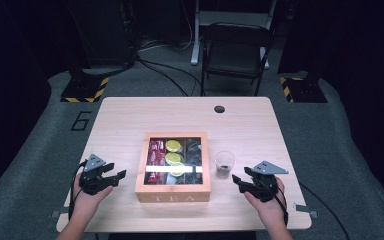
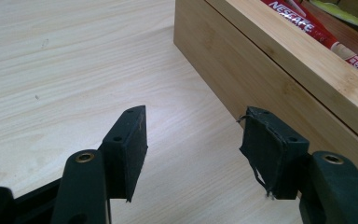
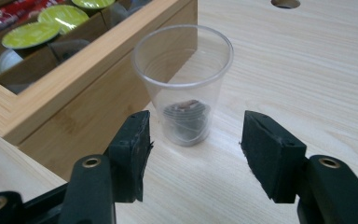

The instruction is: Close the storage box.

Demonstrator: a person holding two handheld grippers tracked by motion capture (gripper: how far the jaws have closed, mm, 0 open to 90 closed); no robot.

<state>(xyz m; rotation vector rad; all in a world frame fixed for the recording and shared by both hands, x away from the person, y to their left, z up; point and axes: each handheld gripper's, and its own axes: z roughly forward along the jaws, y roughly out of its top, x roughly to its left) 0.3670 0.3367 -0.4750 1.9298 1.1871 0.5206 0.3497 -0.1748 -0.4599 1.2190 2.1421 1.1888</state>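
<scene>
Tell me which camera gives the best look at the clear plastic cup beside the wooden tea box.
The right gripper view: the clear plastic cup stands close ahead of the open jaws, a dark capsule visible inside. The high view shows the cup small, right of the wooden tea box.

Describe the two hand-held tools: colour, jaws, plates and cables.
Both are black. The left tool and right tool each carry a grey three-cornered plate on top and trail a black cable. Each has two flat, blocky jaws with screw holes and brass-coloured pivot rivets. One left pad has frayed, peeling edges. Forearms are bare, no sleeves.
</scene>
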